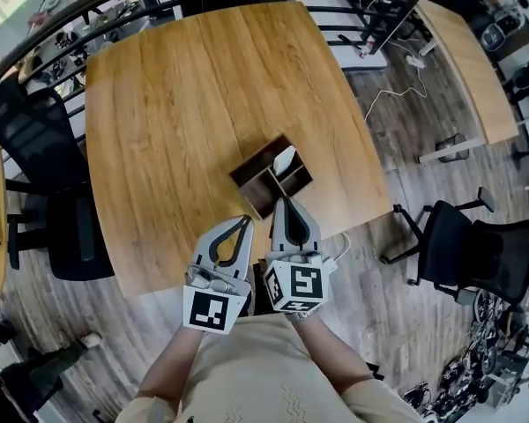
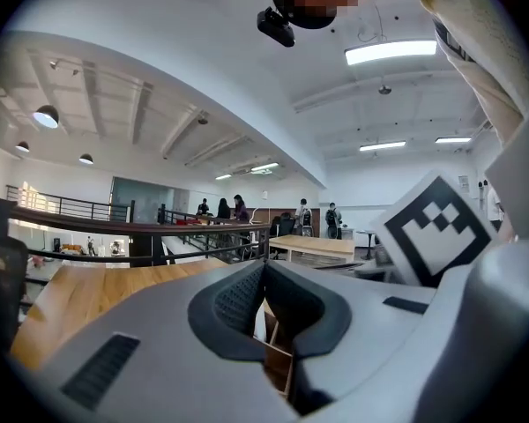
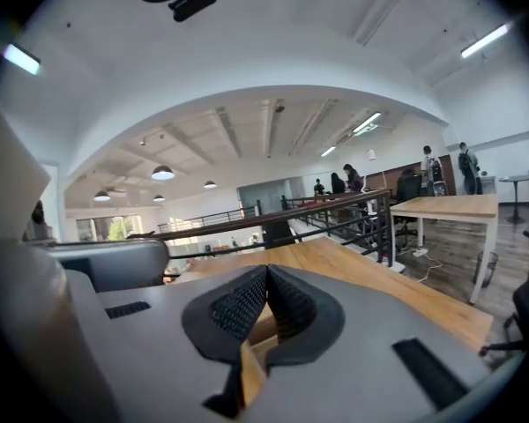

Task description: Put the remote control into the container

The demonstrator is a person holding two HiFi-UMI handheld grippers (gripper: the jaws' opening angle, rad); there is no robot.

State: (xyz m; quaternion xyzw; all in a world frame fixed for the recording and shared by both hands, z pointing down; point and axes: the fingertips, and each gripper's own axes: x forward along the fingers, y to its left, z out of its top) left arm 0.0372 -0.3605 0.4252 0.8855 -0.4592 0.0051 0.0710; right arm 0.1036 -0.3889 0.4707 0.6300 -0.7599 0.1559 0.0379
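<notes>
both the left gripper (image 1: 245,219) and the right gripper (image 1: 281,200) keep nothing between their closed jaws, near the container (image 1: 251,168) on the table (image 1: 159,113), remote control (image 1: 286,159) inside it.

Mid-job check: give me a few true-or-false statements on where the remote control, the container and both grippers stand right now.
1. The remote control lies inside the container. True.
2. The left gripper is shut on the remote control. False: its jaws are together with nothing between them, short of the container.
3. The right gripper has its jaws wide apart. False: its jaws are together and empty.
4. The container stands on the wooden table. True.
5. The container is a single open tray. False: partitions split it into compartments, and the remote control sits in one of them.
</notes>
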